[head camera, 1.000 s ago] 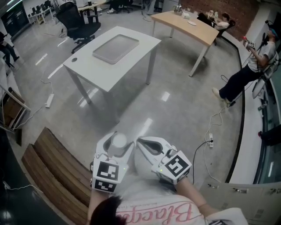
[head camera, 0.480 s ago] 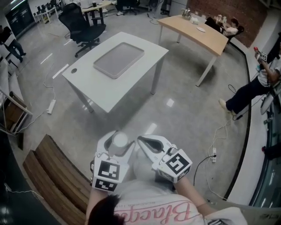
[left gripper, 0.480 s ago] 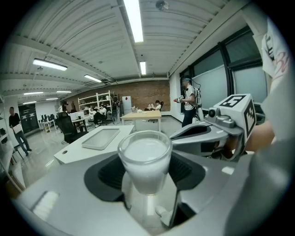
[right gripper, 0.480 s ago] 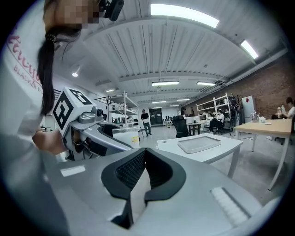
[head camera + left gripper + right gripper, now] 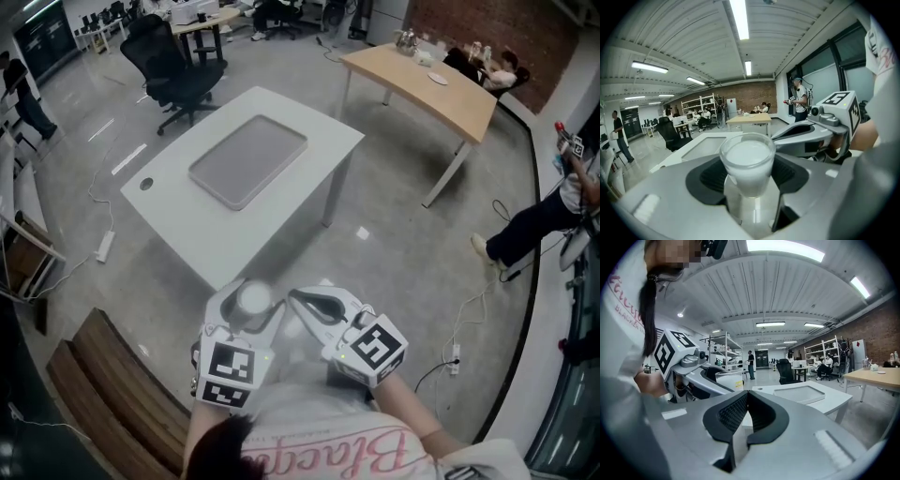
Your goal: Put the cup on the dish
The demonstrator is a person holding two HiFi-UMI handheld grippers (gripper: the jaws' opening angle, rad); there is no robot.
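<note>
My left gripper (image 5: 251, 307) is shut on a frosted white cup (image 5: 253, 298), held upright close to my body. In the left gripper view the cup (image 5: 746, 161) stands between the dark pads (image 5: 710, 176). Beside it, my right gripper (image 5: 300, 300) is shut with nothing in it; its pads (image 5: 733, 413) meet in the right gripper view. The dish, a grey rectangular tray (image 5: 248, 161), lies on a white table (image 5: 314, 117) a few steps ahead across the floor. The tray (image 5: 797, 393) also shows in the right gripper view, beyond the jaws.
A wooden bench (image 5: 112, 384) stands at my lower left. A black office chair (image 5: 173, 66) is behind the white table, with a wooden table (image 5: 422, 66) at the back right. A person (image 5: 553, 211) stands at the right. Cables and a power strip (image 5: 103, 246) lie on the floor.
The white table with the tray has come a little nearer and shifted in the head view. Both grippers keep their pose, and the cup stays in the left one.
</note>
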